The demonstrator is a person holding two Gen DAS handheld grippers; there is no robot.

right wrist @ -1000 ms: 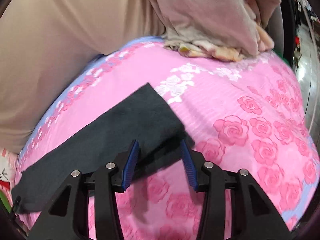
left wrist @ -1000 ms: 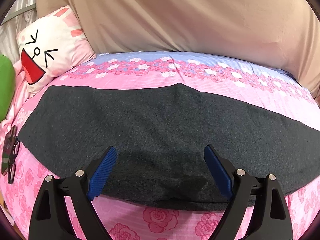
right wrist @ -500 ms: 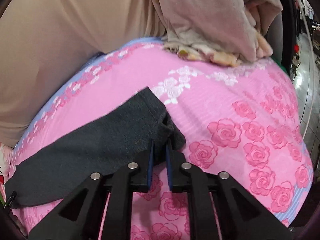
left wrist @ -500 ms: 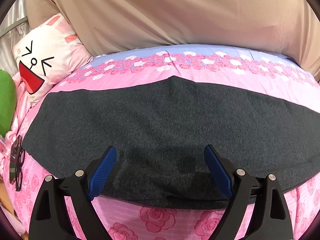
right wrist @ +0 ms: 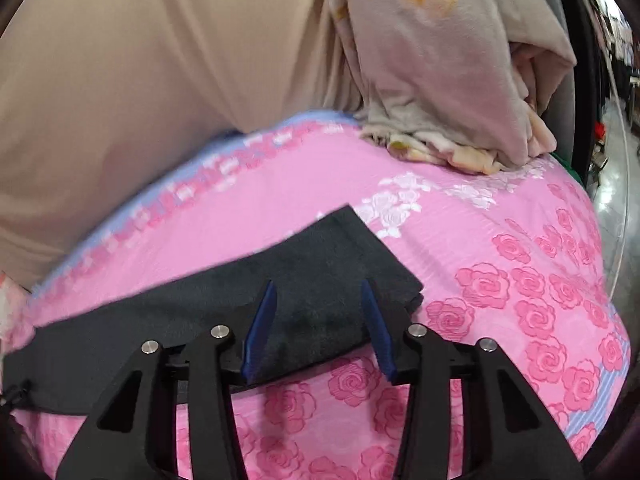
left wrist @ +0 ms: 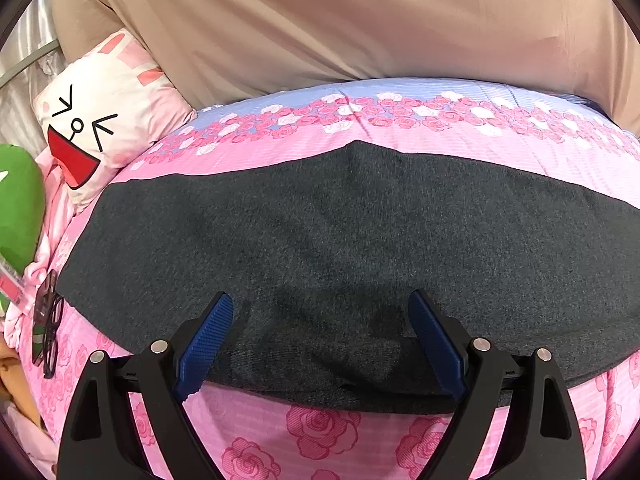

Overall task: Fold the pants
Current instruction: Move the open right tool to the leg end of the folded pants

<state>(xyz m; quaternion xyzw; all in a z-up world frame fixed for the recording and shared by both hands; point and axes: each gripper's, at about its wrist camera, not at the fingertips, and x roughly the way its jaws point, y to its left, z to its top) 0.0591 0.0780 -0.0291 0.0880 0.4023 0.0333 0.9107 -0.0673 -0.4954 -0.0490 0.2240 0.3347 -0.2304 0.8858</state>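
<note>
Dark grey pants (left wrist: 340, 240) lie flat in a long band across a pink rose-print bed cover (left wrist: 320, 440). My left gripper (left wrist: 322, 344) is open, its blue pads straddling the near edge of the pants' middle. In the right wrist view the pants' leg end (right wrist: 320, 264) lies flat on the cover. My right gripper (right wrist: 318, 324) is open over that end's near edge, holding nothing.
A cartoon-face pillow (left wrist: 100, 120) and a green plush (left wrist: 18, 208) sit at the left. Black glasses (left wrist: 48, 320) lie by the pants' left end. A beige padded wall (left wrist: 340, 20) backs the bed. Folded beige blankets (right wrist: 448, 80) are piled at the far right.
My right gripper, shut on the leg end's near edge half a second ago, has opened and the cloth lies flat again. The left gripper stayed open and shifted only slightly.
</note>
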